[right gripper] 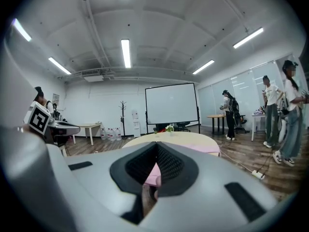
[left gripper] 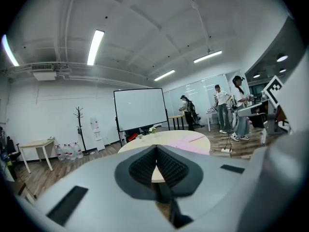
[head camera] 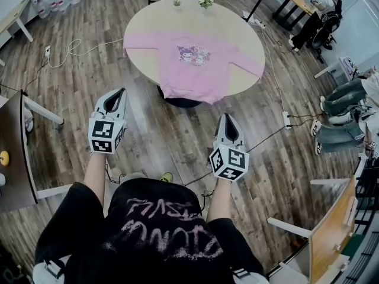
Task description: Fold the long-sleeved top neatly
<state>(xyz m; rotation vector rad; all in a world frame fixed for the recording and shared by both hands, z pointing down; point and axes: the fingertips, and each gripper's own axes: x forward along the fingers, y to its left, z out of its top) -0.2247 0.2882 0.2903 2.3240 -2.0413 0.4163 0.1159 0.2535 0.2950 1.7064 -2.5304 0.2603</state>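
Lying flat across the middle of the table (head camera: 155,23): long-sleeved top (head camera: 195,64), sleeves reaching toward the left and right edges, hem hanging over the near edge. Standing at the far edge behind it: flower pot (head camera: 205,1), smaller plant (head camera: 176,3) just left. Hovering before the near edge, off the table: left gripper (head camera: 122,91) leftward, right gripper (head camera: 225,117) rightward, well apart.
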